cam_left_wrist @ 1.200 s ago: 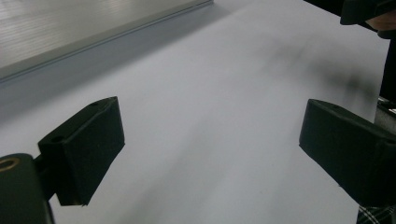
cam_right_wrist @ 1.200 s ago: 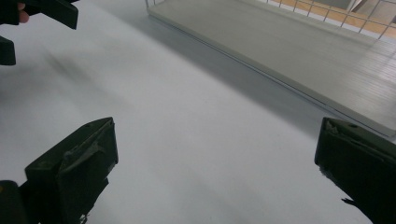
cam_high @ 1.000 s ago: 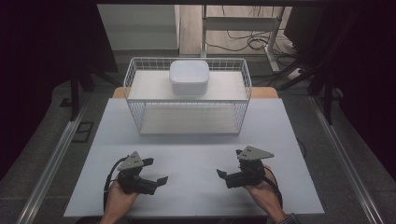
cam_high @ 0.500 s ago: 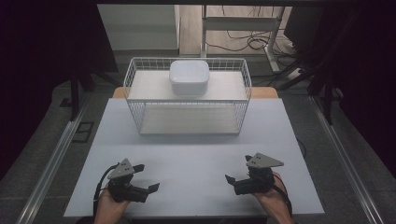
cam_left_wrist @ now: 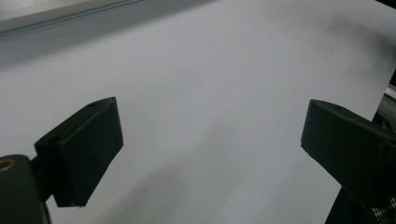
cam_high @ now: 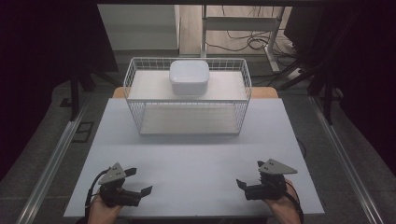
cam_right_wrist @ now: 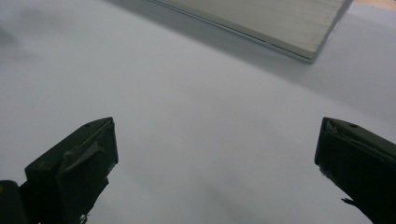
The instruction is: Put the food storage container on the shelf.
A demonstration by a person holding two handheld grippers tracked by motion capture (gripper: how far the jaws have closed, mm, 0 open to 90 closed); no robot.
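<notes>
White desk (cam_high: 196, 168), bare across its near half; wire basket (cam_high: 187, 95) at far edge, holding white lidded container (cam_high: 188, 77) on upper shelf. Left gripper (cam_high: 140, 182) near front-left corner, right gripper (cam_high: 242, 185) near front-right corner, jaws spread wide, nothing held.

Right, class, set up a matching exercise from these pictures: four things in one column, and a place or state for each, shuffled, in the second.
Things:
1. white container
2. wire rack
3. left gripper
4. right gripper

Places or states:
A. open, near the table's front right edge
B. on the rack's top shelf
C. open, near the table's front left edge
D. stands at the far side of the table

Pairs: 1-B, 2-D, 3-C, 4-A
</notes>
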